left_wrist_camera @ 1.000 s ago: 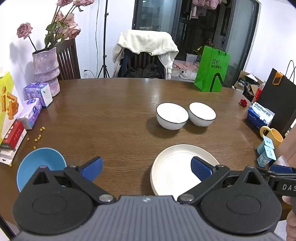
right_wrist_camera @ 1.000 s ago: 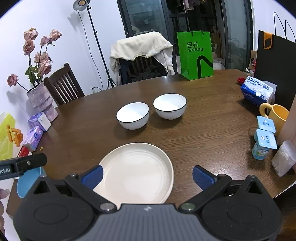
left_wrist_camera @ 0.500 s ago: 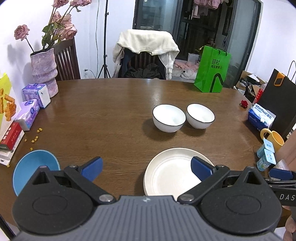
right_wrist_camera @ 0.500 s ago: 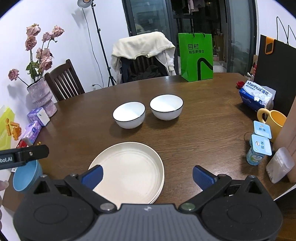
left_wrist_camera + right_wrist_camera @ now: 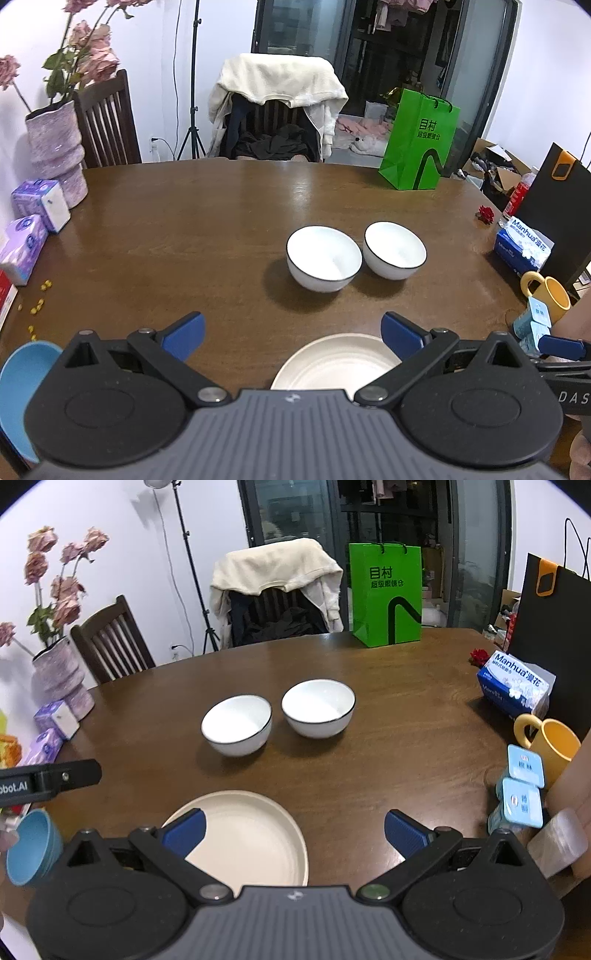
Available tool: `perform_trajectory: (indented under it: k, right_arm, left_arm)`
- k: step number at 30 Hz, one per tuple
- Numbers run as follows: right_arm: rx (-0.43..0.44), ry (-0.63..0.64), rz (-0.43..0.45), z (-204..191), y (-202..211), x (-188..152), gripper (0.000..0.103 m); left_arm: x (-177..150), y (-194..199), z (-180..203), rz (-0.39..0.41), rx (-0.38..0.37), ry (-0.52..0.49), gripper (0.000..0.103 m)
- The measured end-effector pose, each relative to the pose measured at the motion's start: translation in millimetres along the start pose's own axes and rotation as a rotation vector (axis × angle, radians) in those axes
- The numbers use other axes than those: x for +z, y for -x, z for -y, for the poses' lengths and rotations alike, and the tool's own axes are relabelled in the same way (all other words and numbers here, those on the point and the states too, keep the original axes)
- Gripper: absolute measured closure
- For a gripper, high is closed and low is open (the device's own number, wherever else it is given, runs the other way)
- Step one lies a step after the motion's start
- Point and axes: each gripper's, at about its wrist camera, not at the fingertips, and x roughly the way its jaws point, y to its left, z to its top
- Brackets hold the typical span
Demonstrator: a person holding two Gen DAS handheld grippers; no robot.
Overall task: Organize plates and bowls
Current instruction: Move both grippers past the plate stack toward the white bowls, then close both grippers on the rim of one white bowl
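Note:
Two white bowls with dark rims stand side by side mid-table: the left bowl (image 5: 324,263) (image 5: 237,730) and the right bowl (image 5: 395,250) (image 5: 318,708). A cream plate (image 5: 338,360) (image 5: 249,836) lies near the front edge, close under both grippers. A blue bowl (image 5: 20,384) (image 5: 33,847) sits at the near left edge. My left gripper (image 5: 291,334) is open and holds nothing, above the table in front of the plate. My right gripper (image 5: 293,829) is open too, its left finger over the plate.
On the wooden table (image 5: 192,229) stand a green bag (image 5: 419,147), a vase of pink flowers (image 5: 55,151), purple tissue packs (image 5: 38,205), a blue tissue pack (image 5: 513,685), a yellow mug (image 5: 550,744) and yogurt cups (image 5: 521,797). Yellow crumbs (image 5: 37,304) lie at left.
Both grippers have drawn back and tilted up; the plate and blue bowl now sit lower in each view, partly behind the gripper bodies. Both grippers stay open.

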Motion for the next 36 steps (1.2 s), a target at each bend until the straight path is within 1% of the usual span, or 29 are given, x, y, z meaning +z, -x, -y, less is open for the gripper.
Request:
perform_trajectory:
  k: [6,10,23,29,36]
  right_arm:
    - [-0.001,-0.023,-0.013,6.1,-24.8,22.1,0.0]
    - [-0.007,-0.015,-0.028,5.5,-44.1,35.5,0.0]
    - [-0.013,-0.012,-0.108,-0.9,-115.6,70.5,0.0]
    - [-0.009,-0.022,-0.13,-5.3,-143.8,83.6,0.0]
    - [-0.006,-0.036,-0.155,-9.1,-174.2,97.4,0.0]
  left_arm:
    - [18.5,-25.9,1.4,-0.016,0.006,0.0,0.0]
    - [29.3,-43.3,0.8,-0.028,0.013,-0.002,0.0]
    - [62.8,-104.1,-12.8,-0.066,0.015,0.011,0.0]
    - [76.5,-129.2,-16.3,-0.078,0.018,0.0,0.0]
    - [86.9,-162.1,-19.0,-0.112,0.01,0.004,0.0]
